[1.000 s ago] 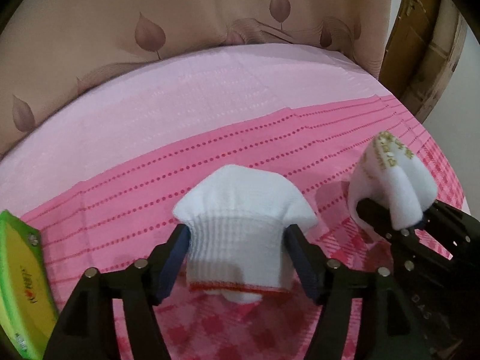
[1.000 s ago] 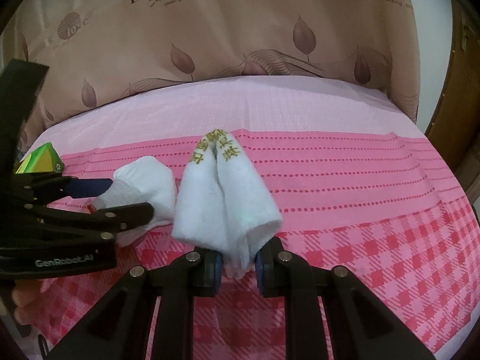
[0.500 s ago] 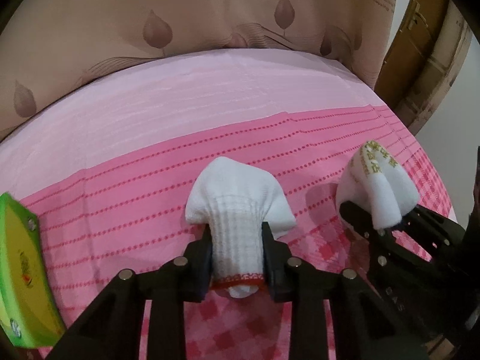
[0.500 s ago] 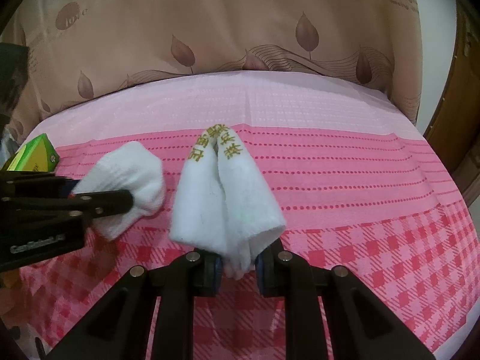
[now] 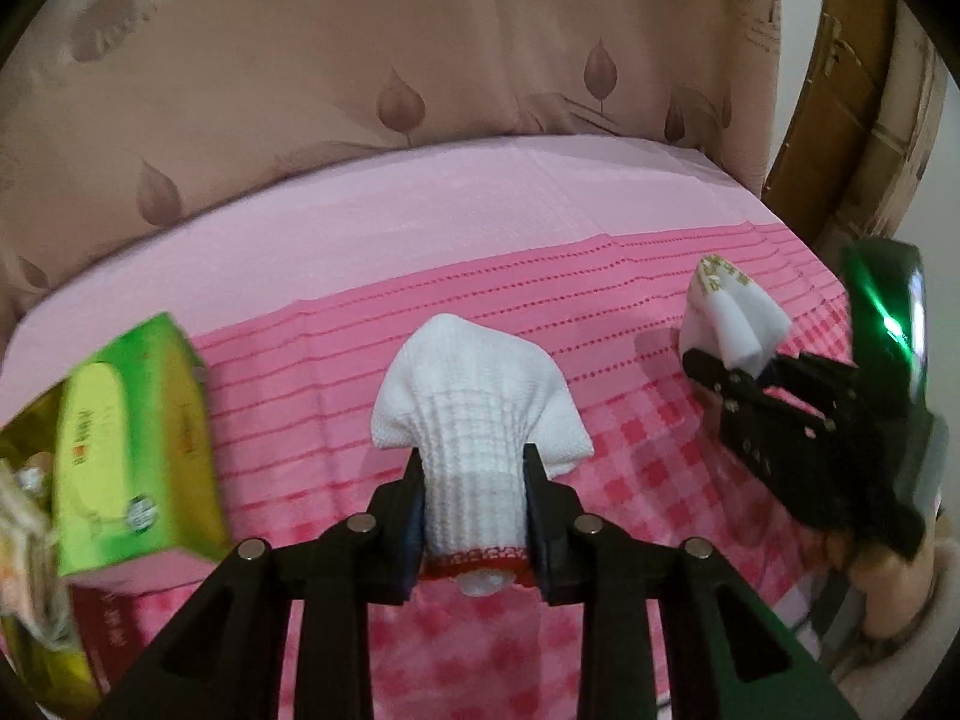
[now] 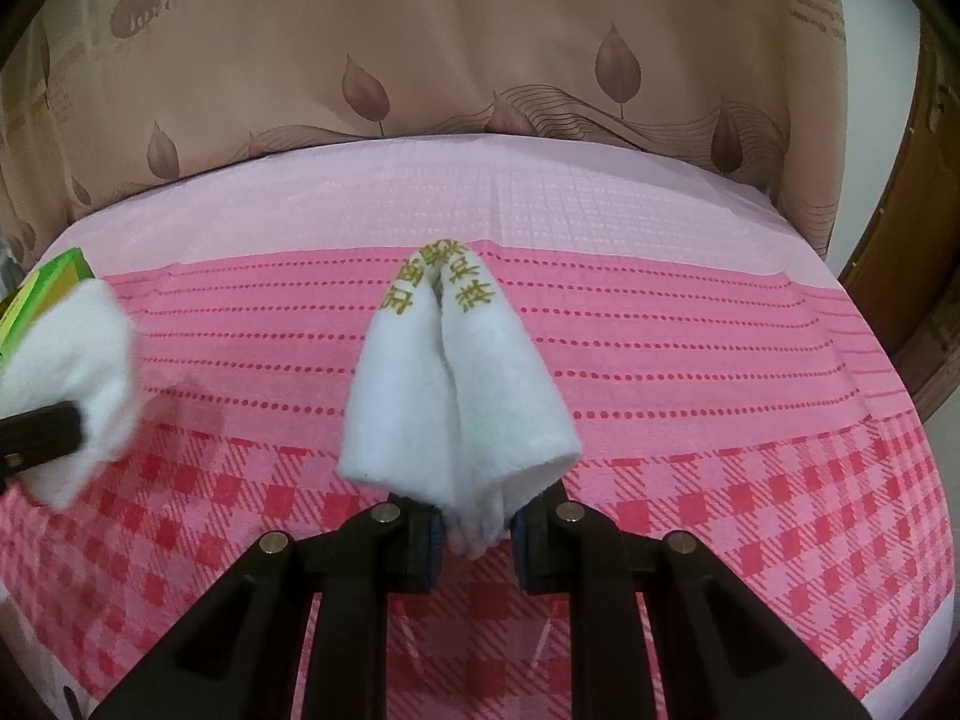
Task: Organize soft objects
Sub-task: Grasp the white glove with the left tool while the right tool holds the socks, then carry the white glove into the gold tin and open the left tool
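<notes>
Left wrist: my left hand-held gripper (image 5: 474, 507) clenches the ribbed white sock (image 5: 477, 414) over the pink bed (image 5: 456, 228), green box (image 5: 129, 444) at left. Right hand-held gripper (image 6: 476, 531) grasps the gold-lettered sock (image 6: 456, 378) mid-bed.

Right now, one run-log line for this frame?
left gripper: shut on white ribbed red-trimmed sock | right gripper: shut on white gold-lettered towel | pink bedsheet beneath
</notes>
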The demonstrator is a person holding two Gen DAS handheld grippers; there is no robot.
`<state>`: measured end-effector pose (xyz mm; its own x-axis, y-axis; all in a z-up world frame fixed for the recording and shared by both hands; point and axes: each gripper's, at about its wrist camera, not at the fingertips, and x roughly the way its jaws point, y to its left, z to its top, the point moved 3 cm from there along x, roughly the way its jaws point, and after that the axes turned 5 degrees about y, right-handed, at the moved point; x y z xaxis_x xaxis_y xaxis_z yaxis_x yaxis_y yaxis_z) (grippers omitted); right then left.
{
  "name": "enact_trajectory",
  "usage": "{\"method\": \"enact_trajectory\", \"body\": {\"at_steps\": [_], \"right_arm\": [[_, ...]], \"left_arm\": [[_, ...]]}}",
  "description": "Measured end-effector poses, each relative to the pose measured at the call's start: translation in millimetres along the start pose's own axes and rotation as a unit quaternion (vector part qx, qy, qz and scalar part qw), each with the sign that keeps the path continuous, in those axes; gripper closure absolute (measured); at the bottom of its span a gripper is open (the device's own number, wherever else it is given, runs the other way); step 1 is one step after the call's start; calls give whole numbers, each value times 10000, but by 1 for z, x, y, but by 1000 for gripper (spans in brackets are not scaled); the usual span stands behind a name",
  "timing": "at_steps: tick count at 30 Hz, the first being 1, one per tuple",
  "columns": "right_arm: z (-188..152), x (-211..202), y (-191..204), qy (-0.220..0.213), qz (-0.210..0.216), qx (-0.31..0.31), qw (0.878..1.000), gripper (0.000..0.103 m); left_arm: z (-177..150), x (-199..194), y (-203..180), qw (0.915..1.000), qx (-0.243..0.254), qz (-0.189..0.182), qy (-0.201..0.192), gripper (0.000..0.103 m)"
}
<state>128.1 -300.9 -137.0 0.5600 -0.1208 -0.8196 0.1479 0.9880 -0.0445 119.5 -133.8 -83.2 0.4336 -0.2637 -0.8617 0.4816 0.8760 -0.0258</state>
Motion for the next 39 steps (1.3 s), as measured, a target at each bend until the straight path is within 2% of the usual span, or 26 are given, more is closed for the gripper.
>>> {"method": "enact_trajectory", "body": {"at_steps": [9, 15, 24, 39], "right_arm": [[0, -1, 3, -1, -126, -78, 9999, 87], [0, -1, 2, 0, -128, -81, 9999, 87], [-1, -2, 1, 8, -99, -73, 9999, 86], [0, -1, 2, 22, -122, -115, 9999, 85]], "left_arm": [[-28, -55, 31, 9987, -473, 15, -212, 75], [-36, -89, 63, 9955, -773, 273, -479, 75], [-52, -109, 112, 9902, -1137, 569, -575, 75], [-79, -116, 202, 9779, -1708, 1108, -472, 75]]}}
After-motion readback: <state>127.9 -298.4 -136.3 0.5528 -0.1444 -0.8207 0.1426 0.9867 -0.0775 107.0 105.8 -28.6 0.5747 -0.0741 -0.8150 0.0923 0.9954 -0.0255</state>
